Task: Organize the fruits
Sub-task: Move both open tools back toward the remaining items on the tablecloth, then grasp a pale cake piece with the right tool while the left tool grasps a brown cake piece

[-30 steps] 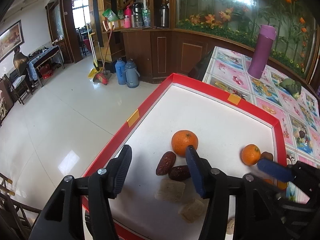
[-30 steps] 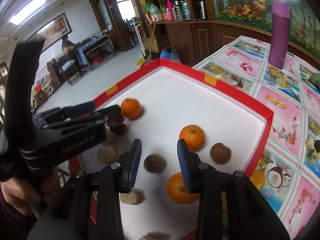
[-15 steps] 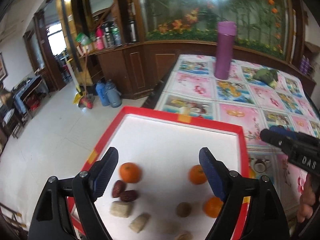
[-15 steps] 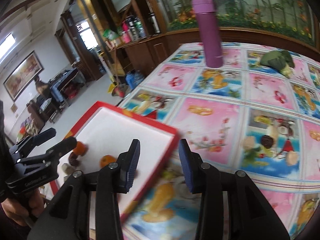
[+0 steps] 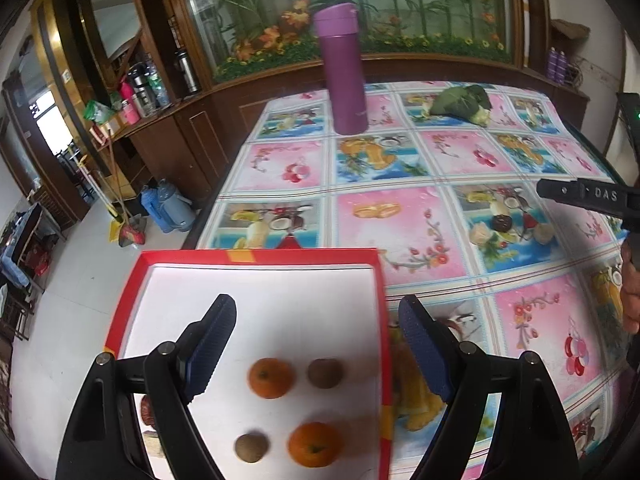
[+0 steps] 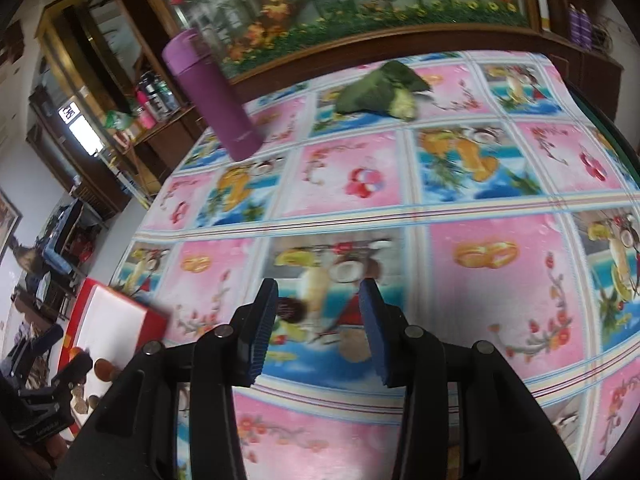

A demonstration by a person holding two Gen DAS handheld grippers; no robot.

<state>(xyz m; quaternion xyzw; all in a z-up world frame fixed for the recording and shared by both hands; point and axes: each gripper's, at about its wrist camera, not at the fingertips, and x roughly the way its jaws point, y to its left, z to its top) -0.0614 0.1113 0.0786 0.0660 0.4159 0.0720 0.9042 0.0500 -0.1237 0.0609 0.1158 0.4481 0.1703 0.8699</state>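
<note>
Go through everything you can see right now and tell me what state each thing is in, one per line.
left gripper: open, empty, above the tray
right gripper: open, empty, over the tablecloth
red tray: flat on the table, holding fruit
two oranges: loose in the tray, ungrasped
two brown fruits: loose in the tray
purple flask: upright, lid on
leafy vegetable: lying on the tablecloth

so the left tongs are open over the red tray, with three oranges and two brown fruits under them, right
Not quite: the left wrist view shows two oranges, not three. The rest holds: the left tongs hang open over the red tray, with two brown fruits under them.
</note>
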